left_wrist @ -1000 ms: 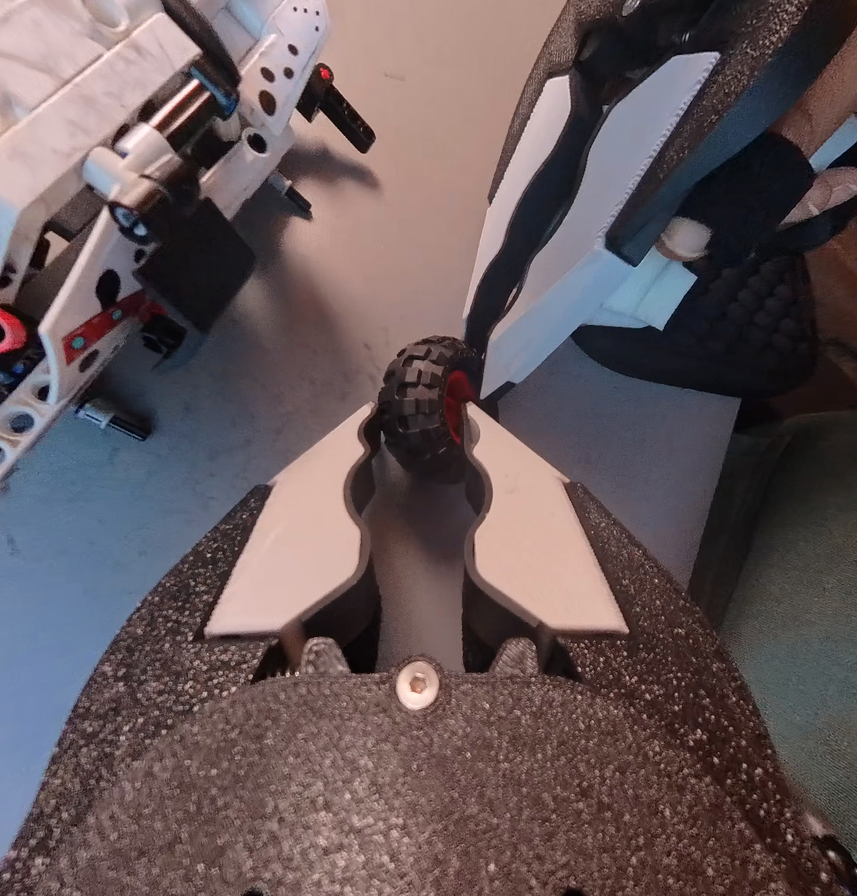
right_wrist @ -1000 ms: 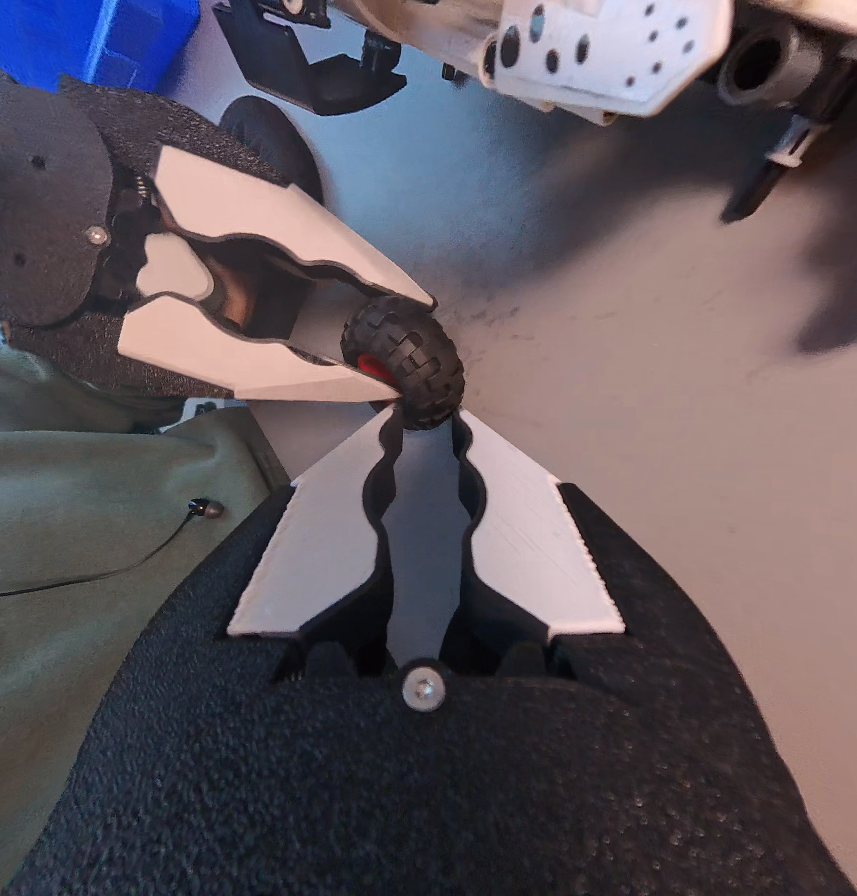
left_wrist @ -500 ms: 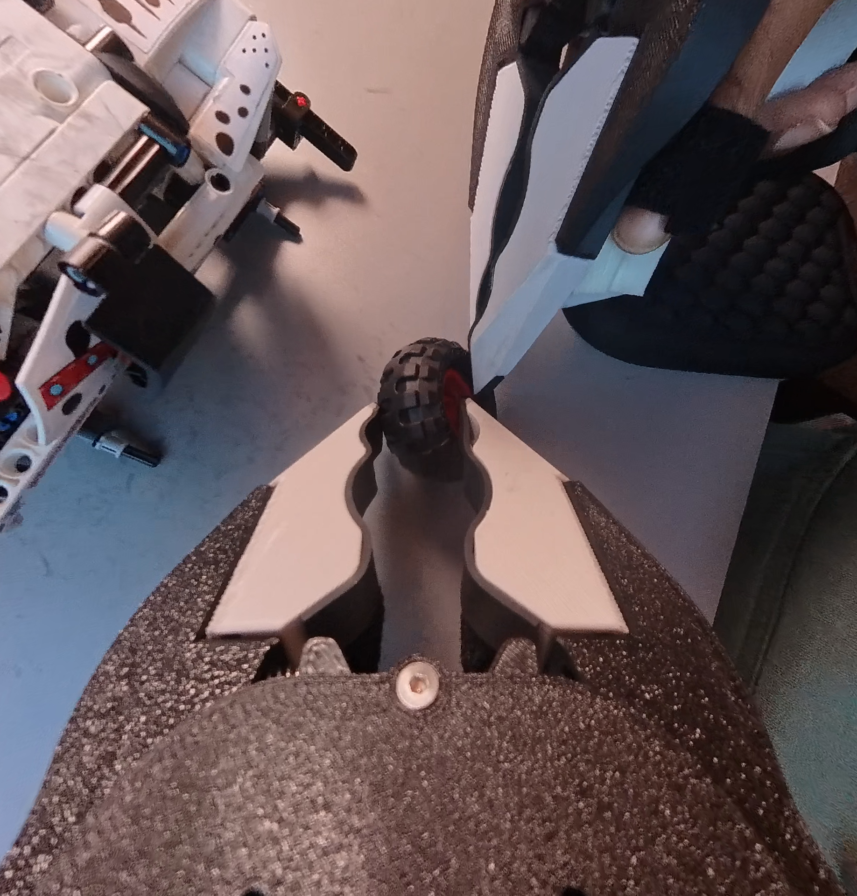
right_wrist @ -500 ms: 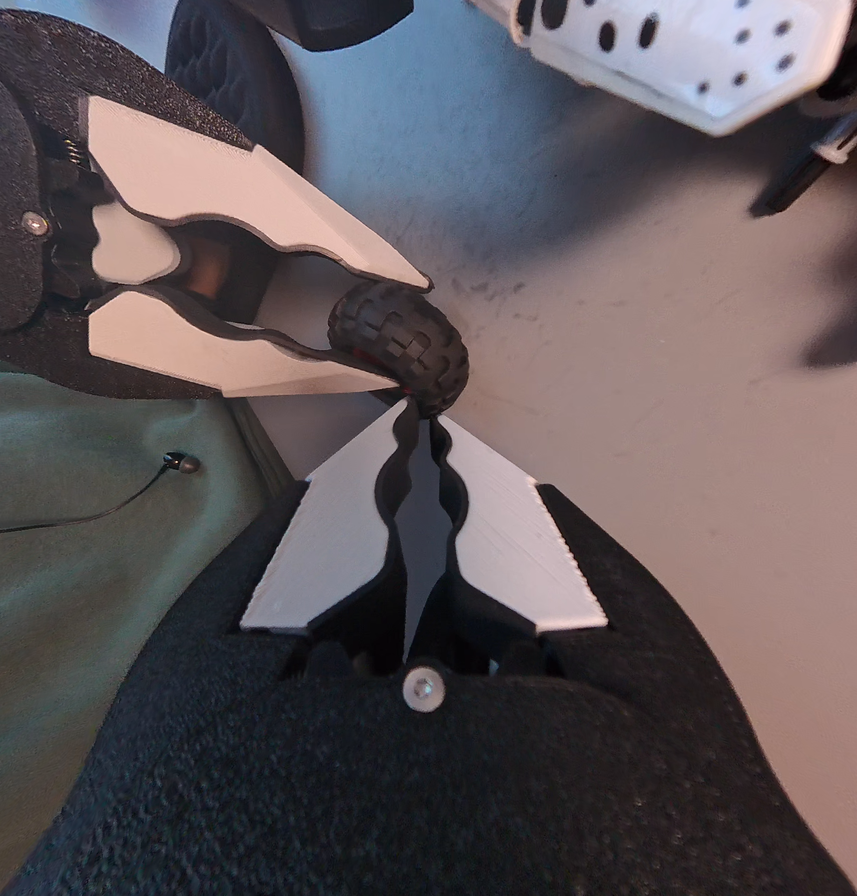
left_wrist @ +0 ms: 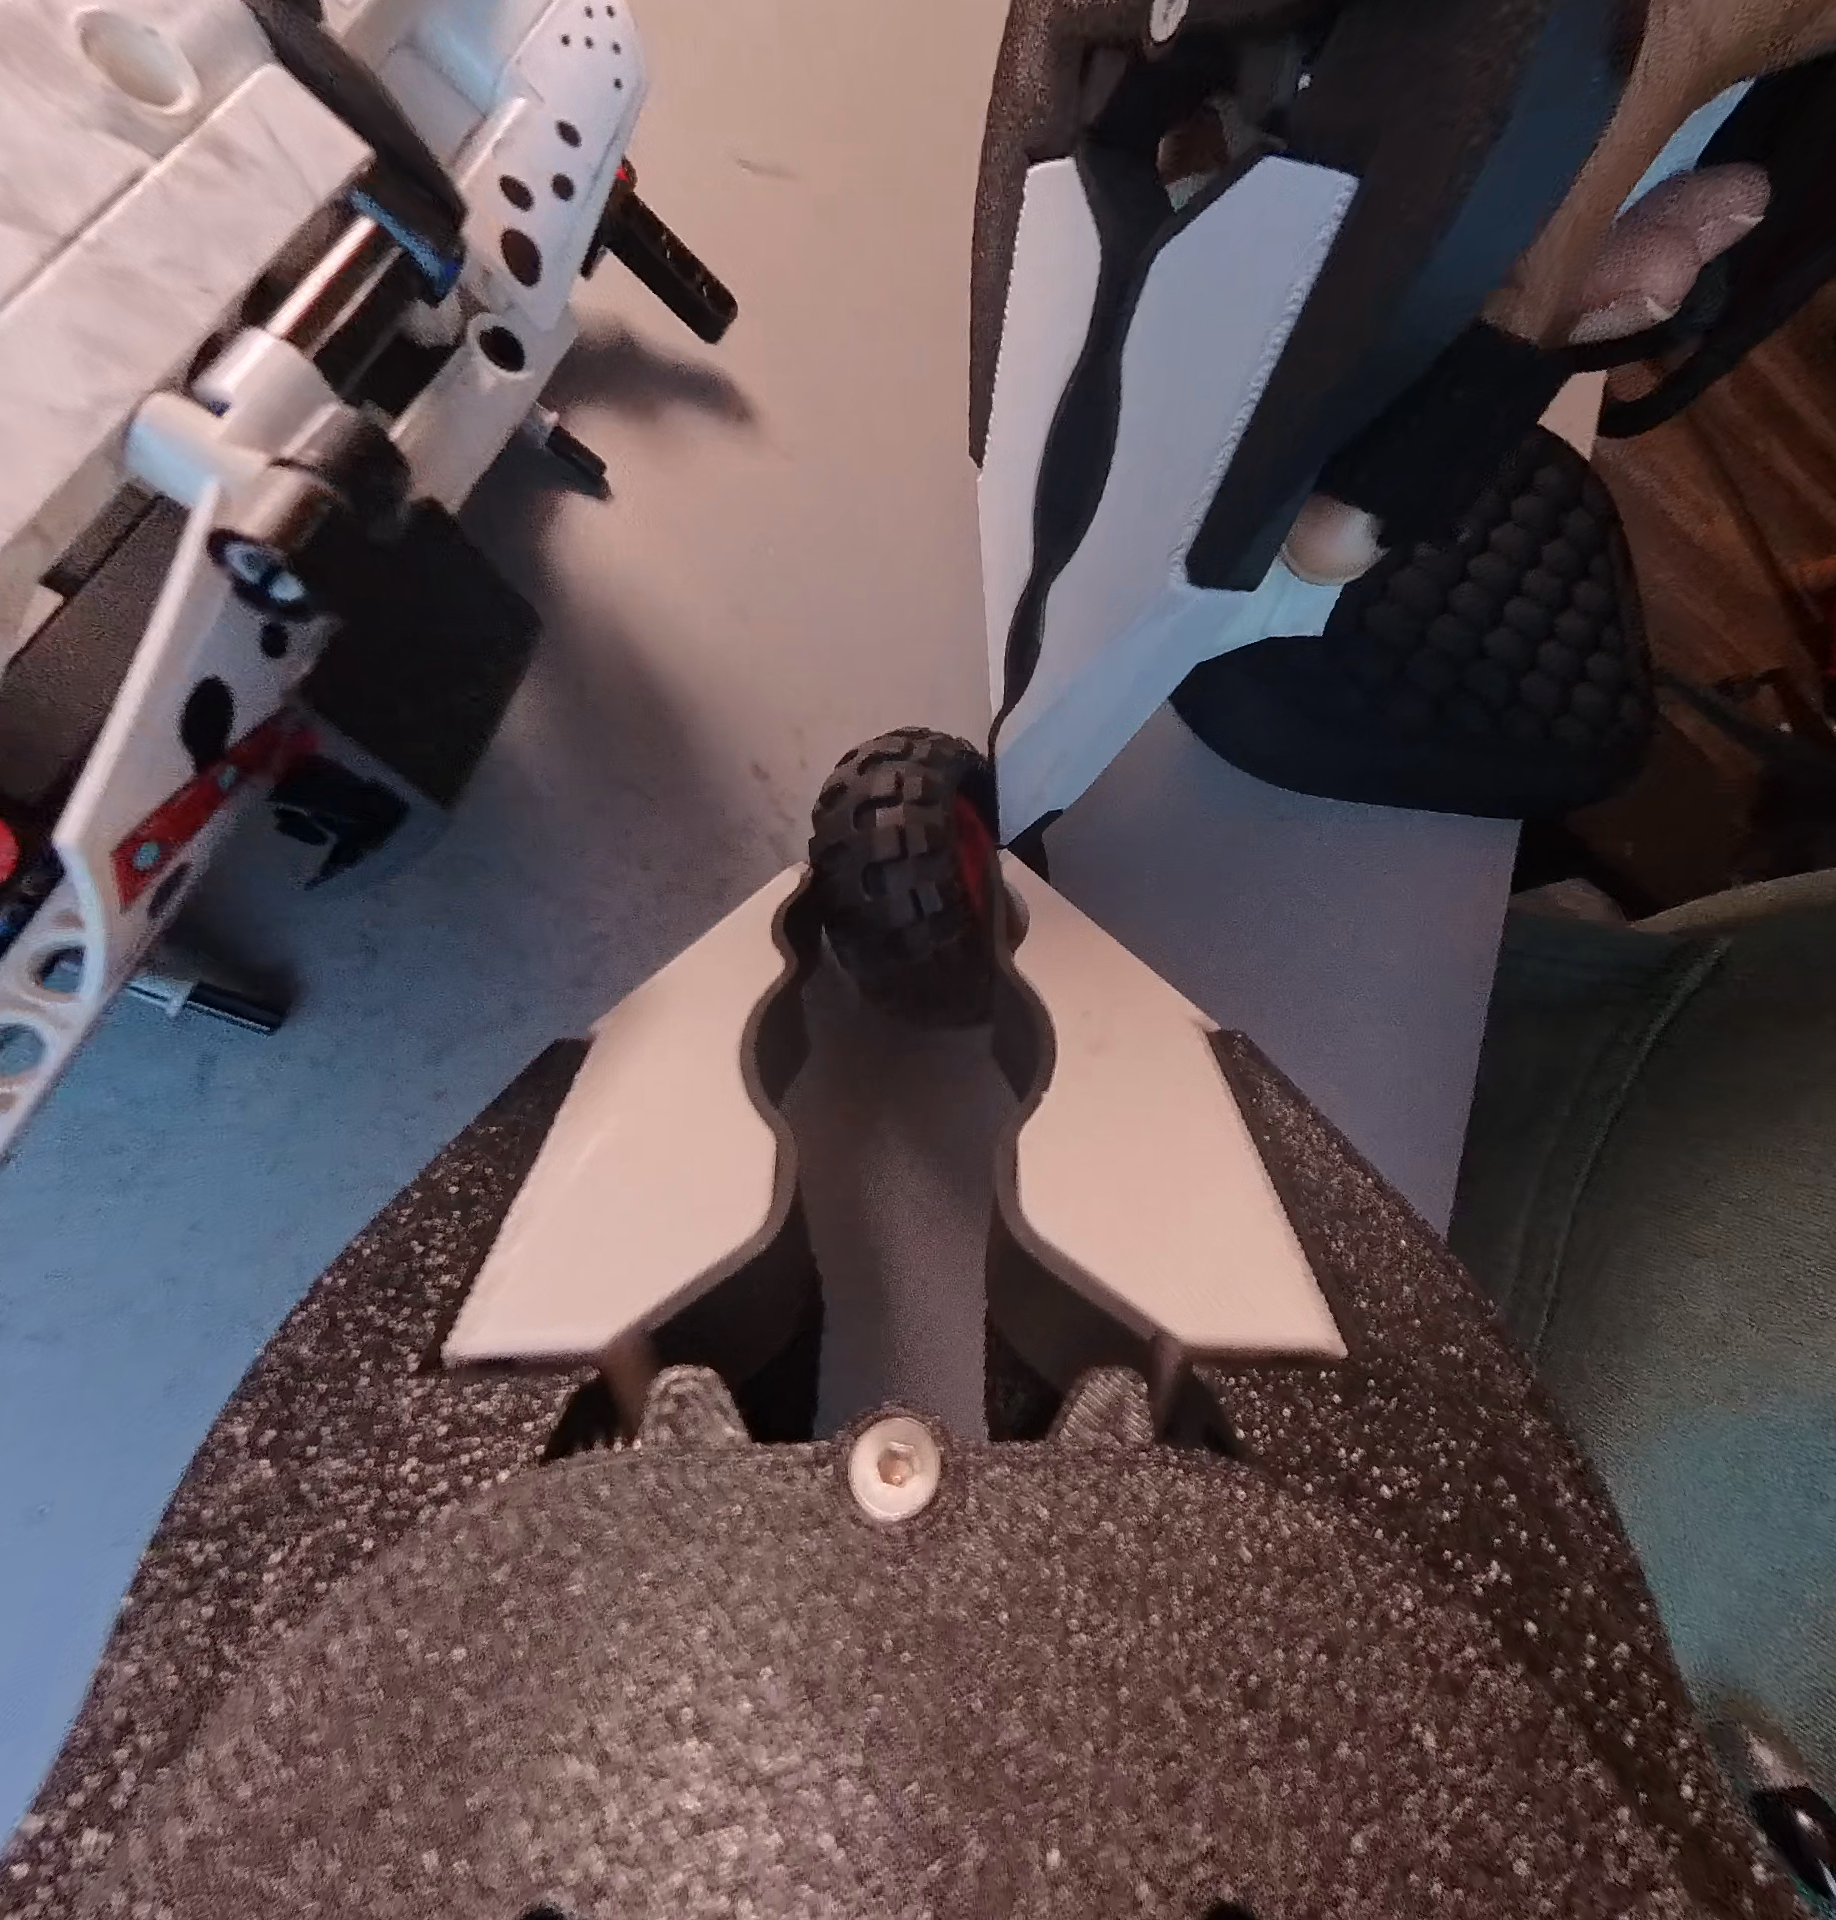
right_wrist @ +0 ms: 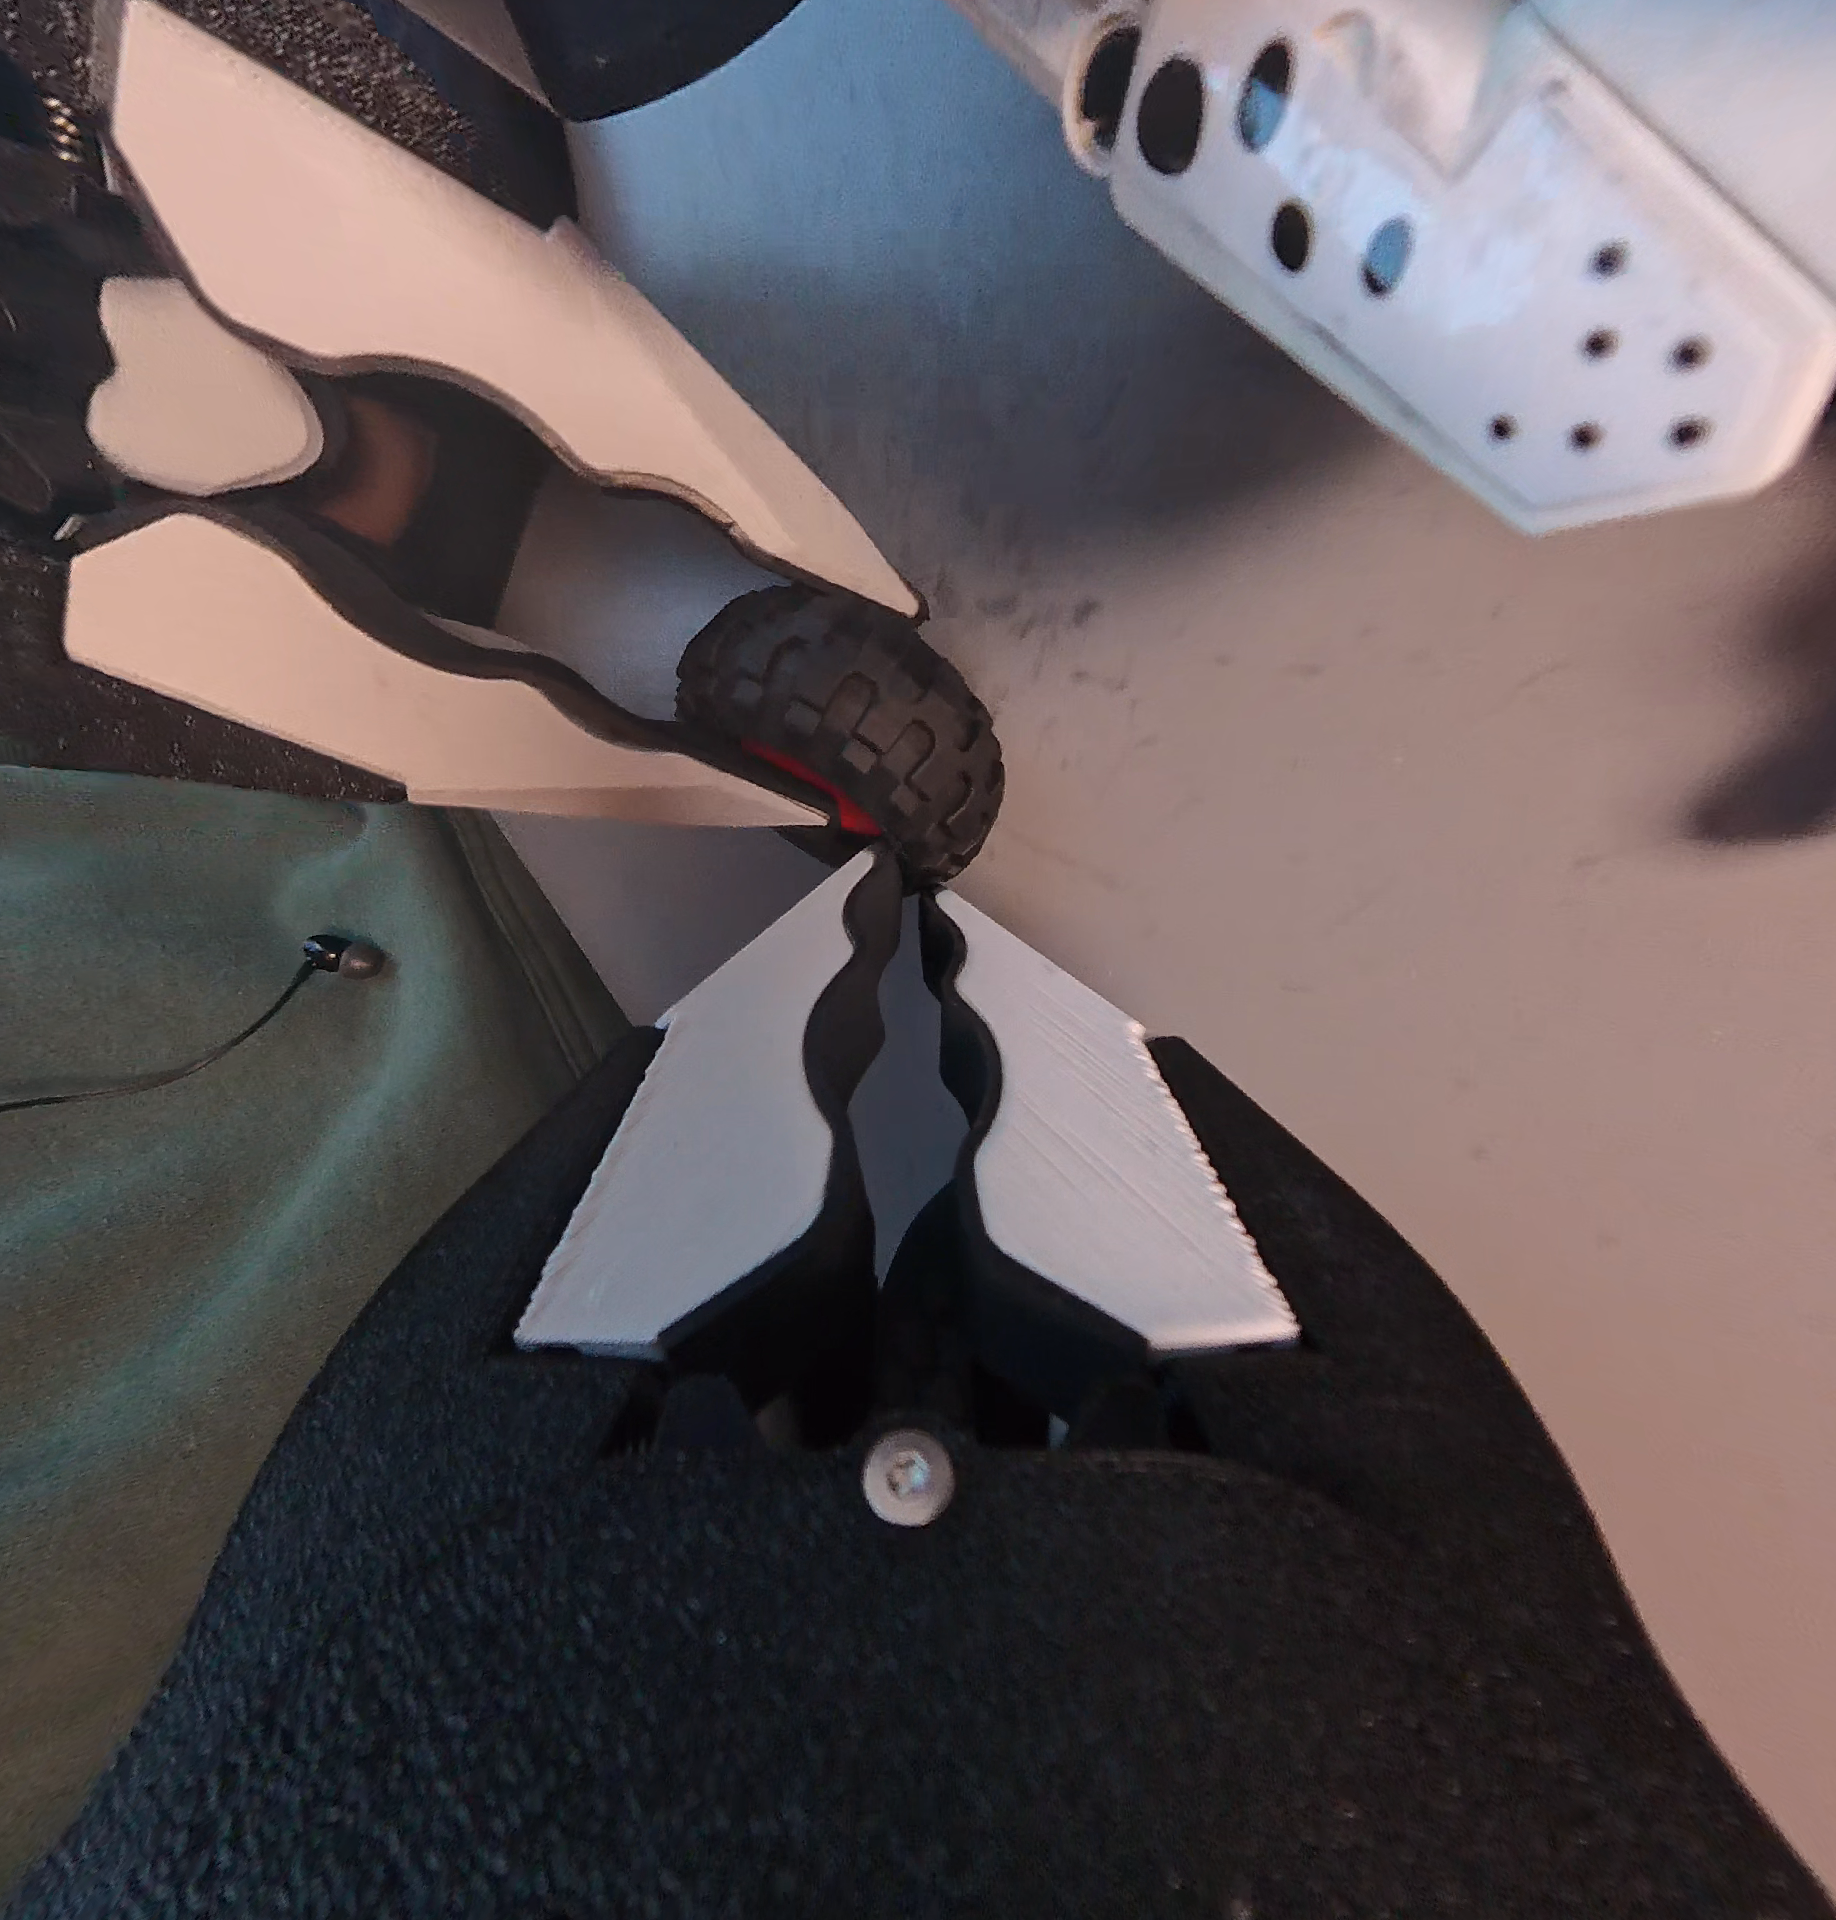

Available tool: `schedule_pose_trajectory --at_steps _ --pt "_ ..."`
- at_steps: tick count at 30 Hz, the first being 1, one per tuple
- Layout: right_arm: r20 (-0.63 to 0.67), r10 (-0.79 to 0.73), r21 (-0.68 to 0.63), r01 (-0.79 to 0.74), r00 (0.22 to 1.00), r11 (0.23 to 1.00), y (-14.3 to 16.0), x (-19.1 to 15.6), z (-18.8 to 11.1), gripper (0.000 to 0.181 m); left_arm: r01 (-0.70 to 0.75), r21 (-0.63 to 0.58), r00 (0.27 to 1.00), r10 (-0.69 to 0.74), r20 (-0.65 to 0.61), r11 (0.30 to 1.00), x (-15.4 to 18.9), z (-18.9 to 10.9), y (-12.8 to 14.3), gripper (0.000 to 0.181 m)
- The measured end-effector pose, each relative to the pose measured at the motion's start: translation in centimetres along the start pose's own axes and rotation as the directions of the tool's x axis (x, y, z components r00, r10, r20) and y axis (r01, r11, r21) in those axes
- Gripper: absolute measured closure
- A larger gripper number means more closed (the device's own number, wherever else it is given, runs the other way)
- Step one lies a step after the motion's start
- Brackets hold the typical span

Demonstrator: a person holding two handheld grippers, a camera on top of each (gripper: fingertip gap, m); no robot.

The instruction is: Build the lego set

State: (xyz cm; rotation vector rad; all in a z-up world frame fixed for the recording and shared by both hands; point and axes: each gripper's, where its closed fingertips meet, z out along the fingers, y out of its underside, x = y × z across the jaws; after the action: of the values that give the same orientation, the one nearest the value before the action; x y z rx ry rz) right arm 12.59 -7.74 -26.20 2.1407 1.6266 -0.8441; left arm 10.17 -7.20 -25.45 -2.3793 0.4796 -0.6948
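Observation:
A small black knobbly wheel (left_wrist: 898,883) with a red hub sits between the tips of my left gripper (left_wrist: 903,896), which is shut on its tread just above the grey table (left_wrist: 810,540). My right gripper (left_wrist: 1000,823) comes in from the upper right, with its tips against the red hub side. In the right wrist view my right gripper (right_wrist: 900,883) is nearly closed right at the wheel (right_wrist: 893,717). Whether it pinches anything there is hidden. The left gripper (right_wrist: 868,719) holds the wheel from the left. The white lego vehicle (left_wrist: 218,364) stands at the upper left.
The vehicle's white perforated panel (right_wrist: 1465,291) hangs close above the wheel. A large black tyre (left_wrist: 1496,644) lies behind the right gripper. A loose black pin (left_wrist: 228,1003) lies by the vehicle. Green cloth (left_wrist: 1672,1195) covers the table's right edge. A person's fingers (left_wrist: 1662,249) hold the right gripper. The loose black pin (left_wrist: 228,1003) lies around 9 centimeters away from my left fingertips.
My right gripper has closed from a wide gap to almost shut at the wheel's hub. Both grippers and the wheel have moved closer to the white vehicle. The left grip is unchanged.

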Motion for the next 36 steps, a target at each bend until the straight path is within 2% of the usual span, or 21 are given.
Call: schedule_pose_trajectory --at_steps 5,12,17,18,20,22,23,26,28,32,33,36 --pt "0.070 0.034 0.037 -0.037 0.997 0.999 -0.2 0.0 0.0 0.180 0.074 -0.055 0.991 -0.080 -0.111 0.996 -0.3 0.1 0.0 0.152" --pt "0.098 0.033 0.009 -0.034 0.995 0.999 -0.5 -0.1 0.1 0.181 0.105 -0.056 0.985 -0.111 -0.129 0.993 -0.5 0.0 0.2 0.152" --pt "-0.020 -0.099 0.078 0.100 0.995 0.992 -0.8 -1.0 -1.0 0.177 0.122 -0.063 0.983 -0.129 -0.128 0.991 -0.7 0.0 0.3 0.153" --pt "-0.056 -0.147 0.079 0.152 0.987 0.985 -0.3 -0.6 -1.6 0.181 0.122 -0.061 0.984 -0.129 -0.127 0.991 -0.7 0.0 0.2 0.153" --pt "-0.119 -0.206 0.160 0.224 0.971 0.961 -0.2 -0.4 -3.0 0.181 0.123 -0.062 0.984 -0.130 -0.122 0.990 -0.6 0.0 0.2 0.153" --pt "-0.114 -0.241 0.246 0.263 0.964 0.933 -0.1 -1.6 -3.5 0.172 0.129 -0.064 0.983 -0.136 -0.123 0.990 -0.6 0.0 0.2 0.152" --pt "-0.172 -0.282 0.275 0.321 0.944 0.906 -0.2 -1.7 -3.5 0.168 0.138 -0.065 0.981 -0.145 -0.128 0.988 -0.6 0.0 0.2 0.152" --pt "-0.451 -0.419 0.270 0.567 0.788 0.778 -0.8 -1.4 -3.3 0.153 0.146 -0.073 0.980 -0.154 -0.124 0.987 -0.7 0.0 0.2 0.151" --pt "-0.578 -0.451 0.260 0.677 0.680 0.689 -1.5 -2.0 -3.0 0.148 0.148 -0.076 0.981 -0.156 -0.114 0.986 -0.7 0.0 0.2 0.151" --pt "-0.663 -0.484 0.238 0.774 0.571 0.587 -1.2 -3.2 -1.6 0.167 0.158 -0.077 0.981 -0.165 -0.099 0.984 -0.8 -0.1 0.3 0.150" --pt "-0.692 -0.507 0.193 0.808 0.514 0.556 -1.0 -3.2 -1.2 0.166 0.161 -0.080 0.980 -0.169 -0.104 0.984 -0.7 -0.1 0.3 0.150" --pt "-0.772 -0.572 0.006 0.902 0.279 0.432 -1.2 -2.6 -0.5 0.165 0.170 -0.098 0.975 -0.182 -0.126 0.981 -0.7 -0.1 0.2 0.151"
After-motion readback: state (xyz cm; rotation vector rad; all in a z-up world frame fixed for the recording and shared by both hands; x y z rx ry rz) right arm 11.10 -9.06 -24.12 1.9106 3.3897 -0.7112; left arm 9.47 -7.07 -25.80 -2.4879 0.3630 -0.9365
